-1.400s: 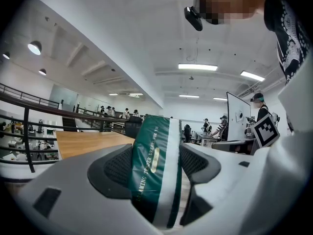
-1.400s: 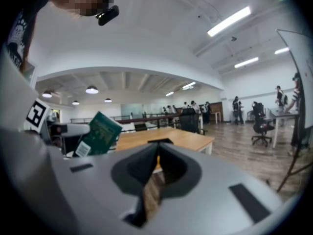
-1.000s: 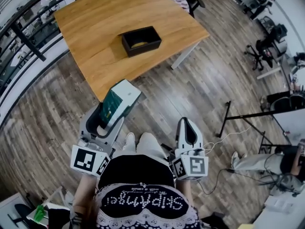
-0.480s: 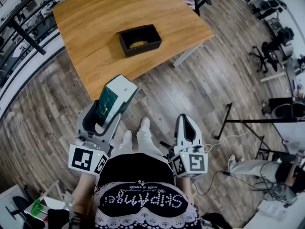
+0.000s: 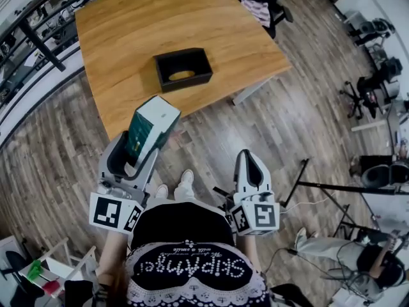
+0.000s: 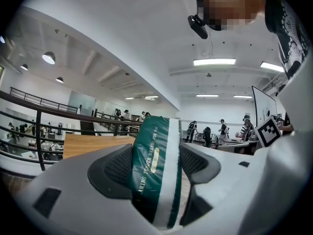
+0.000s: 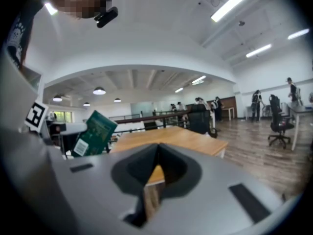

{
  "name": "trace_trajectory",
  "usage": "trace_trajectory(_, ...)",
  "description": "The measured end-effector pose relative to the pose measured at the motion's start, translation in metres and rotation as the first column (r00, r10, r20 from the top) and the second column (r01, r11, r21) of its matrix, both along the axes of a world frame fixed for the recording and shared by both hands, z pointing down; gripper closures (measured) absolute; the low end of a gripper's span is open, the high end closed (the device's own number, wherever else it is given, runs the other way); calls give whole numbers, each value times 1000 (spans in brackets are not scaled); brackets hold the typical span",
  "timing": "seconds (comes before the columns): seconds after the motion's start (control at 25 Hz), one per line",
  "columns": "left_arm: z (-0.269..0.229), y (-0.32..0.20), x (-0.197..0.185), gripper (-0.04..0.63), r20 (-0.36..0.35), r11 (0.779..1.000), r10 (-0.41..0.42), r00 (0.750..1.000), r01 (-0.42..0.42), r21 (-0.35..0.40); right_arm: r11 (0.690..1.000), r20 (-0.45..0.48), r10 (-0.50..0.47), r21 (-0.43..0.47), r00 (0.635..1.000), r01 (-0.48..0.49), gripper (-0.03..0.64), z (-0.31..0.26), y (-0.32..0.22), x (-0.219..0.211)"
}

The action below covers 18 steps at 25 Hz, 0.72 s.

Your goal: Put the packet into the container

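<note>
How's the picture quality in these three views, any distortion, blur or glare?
Head view: strong fisheye bends the edges of the table; evenly lit, sharp. Left gripper view: dark round vignette, bright ceiling lights, packet print readable. Right gripper view: close jaws soft, background sharper.

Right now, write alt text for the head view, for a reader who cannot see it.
Seen from above, the left gripper holds a green-and-white packet near the corner of a wooden table, on which an open black container sits. The right gripper is shut and empty, held low beside the person's body.
</note>
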State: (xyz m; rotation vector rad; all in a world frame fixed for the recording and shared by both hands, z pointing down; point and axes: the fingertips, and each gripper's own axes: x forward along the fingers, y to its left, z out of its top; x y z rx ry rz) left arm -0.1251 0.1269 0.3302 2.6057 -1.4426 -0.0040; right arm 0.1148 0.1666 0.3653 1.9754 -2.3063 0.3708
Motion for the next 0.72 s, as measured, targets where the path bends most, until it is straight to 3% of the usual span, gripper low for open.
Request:
trace_trajectory(0.4,-2,-18,26,265,-5,997,-77,997,77,29,1000,2,-25,9,1000,25,581,1,-21,43)
trace_trajectory(0.72,-5,-21,39,265,-6,995,-87,996,87,42,1000,11,-11,-9,1000,11,581,11,-21,63)
